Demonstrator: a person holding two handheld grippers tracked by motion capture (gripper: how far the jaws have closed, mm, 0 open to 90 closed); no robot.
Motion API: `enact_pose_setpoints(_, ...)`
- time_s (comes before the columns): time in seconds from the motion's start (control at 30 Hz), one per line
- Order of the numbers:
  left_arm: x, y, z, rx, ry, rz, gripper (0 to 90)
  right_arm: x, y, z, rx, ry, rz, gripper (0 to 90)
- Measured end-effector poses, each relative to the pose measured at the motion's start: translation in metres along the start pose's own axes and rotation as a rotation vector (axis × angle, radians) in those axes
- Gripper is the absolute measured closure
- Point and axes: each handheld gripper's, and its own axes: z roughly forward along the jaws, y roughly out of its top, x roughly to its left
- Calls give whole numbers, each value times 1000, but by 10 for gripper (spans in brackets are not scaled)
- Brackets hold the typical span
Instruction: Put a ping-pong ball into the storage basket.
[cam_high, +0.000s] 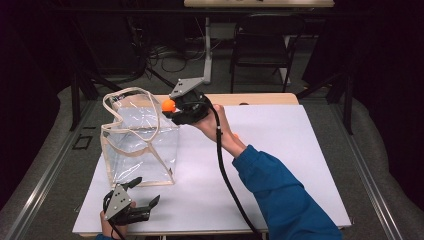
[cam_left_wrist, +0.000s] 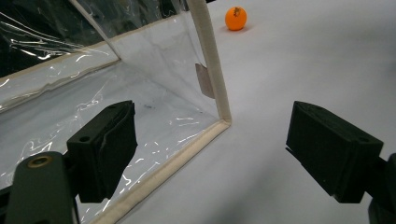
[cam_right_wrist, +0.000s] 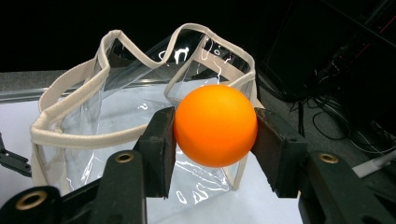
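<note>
A clear plastic bag (cam_high: 140, 140) with cream trim stands open on the left of the white board (cam_high: 280, 165). My right gripper (cam_high: 172, 107) hovers at the bag's upper right rim, shut on an orange ball (cam_high: 168, 105). In the right gripper view the ball (cam_right_wrist: 215, 125) is pressed between both pads, with the bag's mouth (cam_right_wrist: 140, 93) just beyond it. My left gripper (cam_high: 146, 191) rests open near the board's front left, beside the bag's bottom corner (cam_left_wrist: 219, 122). A second orange ball (cam_left_wrist: 236, 17) lies on the board farther off.
The person's blue sleeve (cam_high: 280, 195) and the right gripper's cable (cam_high: 225, 170) cross the board's middle. Behind the table are a dark chair (cam_high: 262, 45), a white table leg (cam_high: 206, 50) and floor cables (cam_high: 170, 57). A metal rail (cam_high: 45, 175) runs along the left.
</note>
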Motion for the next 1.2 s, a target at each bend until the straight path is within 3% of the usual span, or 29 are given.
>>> enact_pose_setpoints(1.2,0,0,0,0,-13,0,160,6,18,12,-30,6,-6,508)
